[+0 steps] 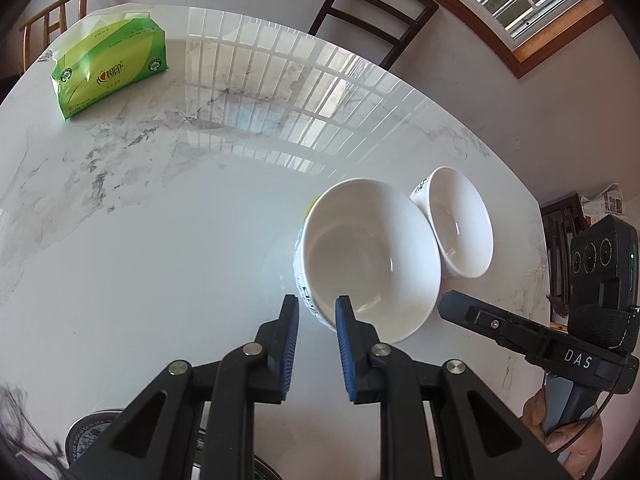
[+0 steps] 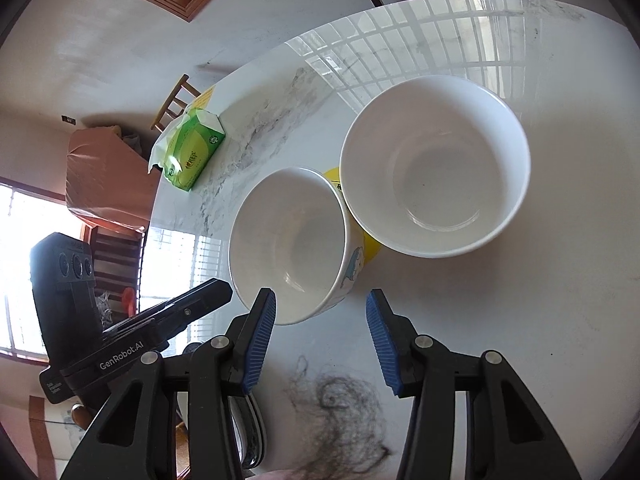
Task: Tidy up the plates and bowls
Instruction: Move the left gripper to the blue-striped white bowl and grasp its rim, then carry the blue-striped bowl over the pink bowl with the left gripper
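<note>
Two white bowls stand side by side on the marble table [image 1: 160,220]. In the left wrist view the nearer bowl [image 1: 370,258] has printed sides; the other bowl [image 1: 460,222] sits behind it to the right. My left gripper [image 1: 317,306] is open, its fingers astride the nearer bowl's front rim, one outside and one inside. In the right wrist view the cartoon-printed bowl [image 2: 290,242] is nearest and a larger white bowl [image 2: 436,166] is beyond, with something yellow [image 2: 370,244] between them. My right gripper [image 2: 321,300] is open, just before the printed bowl, touching nothing.
A green tissue pack [image 1: 110,66] lies at the table's far left, also in the right wrist view [image 2: 194,152]. A blue-patterned plate edge [image 1: 90,436] shows under my left gripper. Chairs [image 1: 374,12] stand beyond the table. A dark hair tangle [image 2: 340,408] hangs before the right camera.
</note>
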`<state>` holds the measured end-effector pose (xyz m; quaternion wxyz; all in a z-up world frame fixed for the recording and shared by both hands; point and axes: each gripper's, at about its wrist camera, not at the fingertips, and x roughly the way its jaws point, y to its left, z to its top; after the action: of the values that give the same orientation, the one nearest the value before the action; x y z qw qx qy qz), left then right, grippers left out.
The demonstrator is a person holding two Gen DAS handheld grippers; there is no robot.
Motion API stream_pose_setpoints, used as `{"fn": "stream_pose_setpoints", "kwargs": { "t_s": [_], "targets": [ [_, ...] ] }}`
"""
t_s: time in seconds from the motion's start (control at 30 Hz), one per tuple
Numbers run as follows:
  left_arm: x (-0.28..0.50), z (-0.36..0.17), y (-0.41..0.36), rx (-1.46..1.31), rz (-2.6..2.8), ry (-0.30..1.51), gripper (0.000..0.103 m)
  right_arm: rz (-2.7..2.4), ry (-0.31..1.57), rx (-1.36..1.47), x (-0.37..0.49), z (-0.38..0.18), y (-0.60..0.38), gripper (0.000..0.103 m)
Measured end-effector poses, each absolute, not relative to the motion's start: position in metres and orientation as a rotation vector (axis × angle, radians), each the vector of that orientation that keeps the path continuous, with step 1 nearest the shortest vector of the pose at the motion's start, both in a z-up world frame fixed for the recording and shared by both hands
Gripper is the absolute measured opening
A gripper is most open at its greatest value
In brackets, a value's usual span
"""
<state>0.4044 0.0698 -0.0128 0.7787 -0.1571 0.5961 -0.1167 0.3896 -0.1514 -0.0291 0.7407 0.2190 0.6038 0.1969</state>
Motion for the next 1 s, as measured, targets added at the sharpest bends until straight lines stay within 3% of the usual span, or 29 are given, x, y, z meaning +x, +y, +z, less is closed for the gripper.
{"fn": "stream_pose_setpoints", "kwargs": {
  "t_s": [0.27,0.37,0.43,1.0],
  "targets": [
    [0.41,-0.022,0.068,-0.339,-0.186,1.27,0.02,0.404,1.348,0.47,0.406,-0.047,-0.137,0.039],
    [0.408,-0.029,0.061,-0.285,-0.162,1.272,0.015,0.389,1.357,0.441,0.409,-0.055,-0.131,0.031],
    [0.404,-0.027,0.057,-0.256,-0.146,1.269,0.015,0.392,1.346,0.385,0.409,-0.057,-0.127,0.02],
    [0.327,0.017,0.038,-0.297,-0.146,1.269,0.013,0.477,1.309,0.324,0.362,-0.027,-0.146,0.016]
  ]
}}
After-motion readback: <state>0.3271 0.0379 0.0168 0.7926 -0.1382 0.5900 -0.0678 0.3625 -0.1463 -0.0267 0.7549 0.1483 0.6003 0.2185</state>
